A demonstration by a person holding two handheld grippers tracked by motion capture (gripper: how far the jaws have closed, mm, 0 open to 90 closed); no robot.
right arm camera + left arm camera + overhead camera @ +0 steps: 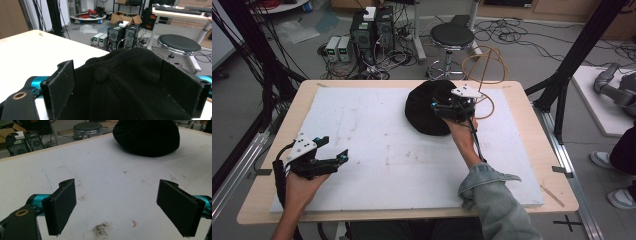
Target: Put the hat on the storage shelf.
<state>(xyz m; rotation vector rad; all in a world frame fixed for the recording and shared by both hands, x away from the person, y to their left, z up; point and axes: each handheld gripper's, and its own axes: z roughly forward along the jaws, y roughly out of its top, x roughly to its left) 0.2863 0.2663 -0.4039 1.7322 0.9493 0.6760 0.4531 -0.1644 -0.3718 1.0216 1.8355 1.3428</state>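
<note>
On the white table (362,125) a black cap (424,107) lies at the far side, near the middle. Your right gripper (447,107) straddles its crown, jaws wide and not yet closed, so I judge that any grasp is still ahead. Your left gripper (329,150) hangs well apart, wide and empty.

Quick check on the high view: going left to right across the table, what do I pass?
Left gripper, open over the white foam board → black cap → right gripper, jaws open at the cap → looped tan cable at the table's far right edge.
</note>
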